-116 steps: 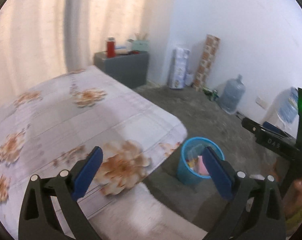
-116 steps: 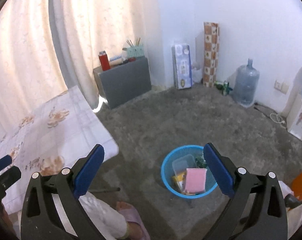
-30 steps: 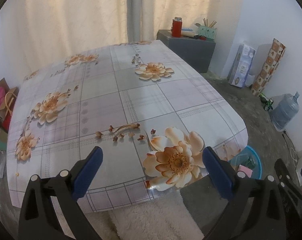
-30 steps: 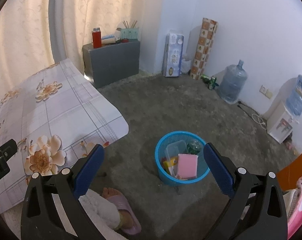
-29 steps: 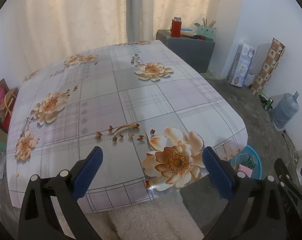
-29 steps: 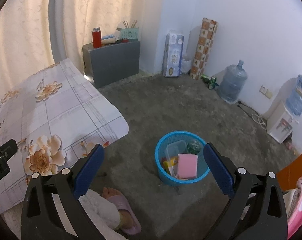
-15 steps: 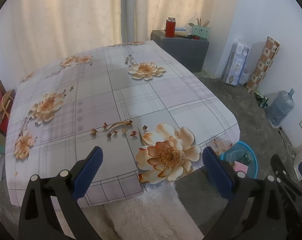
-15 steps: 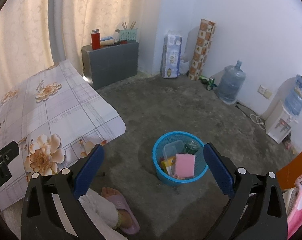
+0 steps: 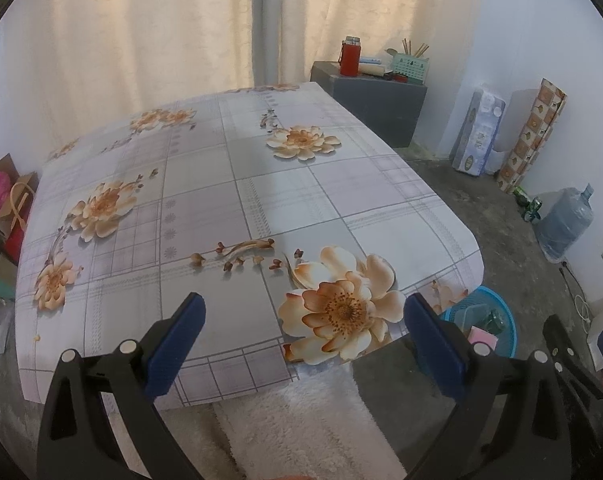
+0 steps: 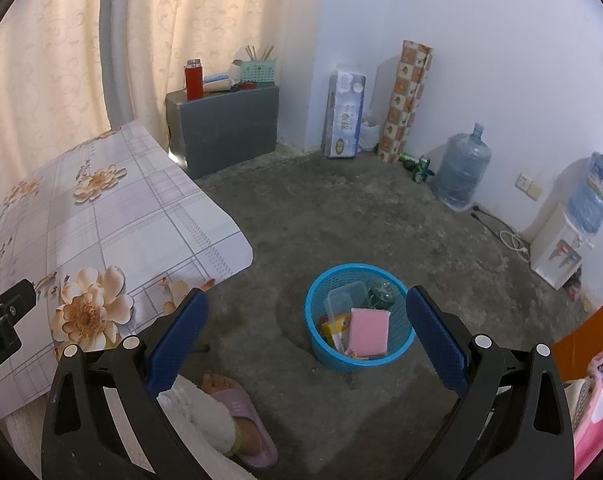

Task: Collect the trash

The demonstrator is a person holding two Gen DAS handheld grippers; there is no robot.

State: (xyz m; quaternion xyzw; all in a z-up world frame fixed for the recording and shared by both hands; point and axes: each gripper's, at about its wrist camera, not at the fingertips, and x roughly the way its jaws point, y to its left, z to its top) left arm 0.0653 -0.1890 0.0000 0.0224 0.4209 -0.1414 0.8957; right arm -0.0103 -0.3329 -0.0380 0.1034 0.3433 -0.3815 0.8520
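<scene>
Left wrist view: the left tool (image 9: 303, 338) hangs released, jaws wide apart and holding nothing, over the near edge of the tabletop (image 9: 205, 184), whose flowered cloth carries no trash that I can see. Past the right corner, on the floor, part of the blue basket (image 9: 505, 334) shows with a pink pad (image 9: 481, 336) inside.

Right wrist view: the right tool (image 10: 305, 332) is likewise spread and empty, aimed down at the basket (image 10: 325, 354) on the concrete floor (image 10: 341, 216), near a slippered foot (image 10: 237, 404). The trash lies in the basket: a clear plastic box (image 10: 343, 298), the pink pad (image 10: 368, 332) leaning on top, a yellow wrapper (image 10: 333, 328) and a greenish bottle (image 10: 381, 292). All look light; the pad likely soft and compressible, best pinched across its thin edge, the box stiff but slippery, the wrapper flimsy. The mesh basket itself is probably light and springy, best gripped at the rim.
</scene>
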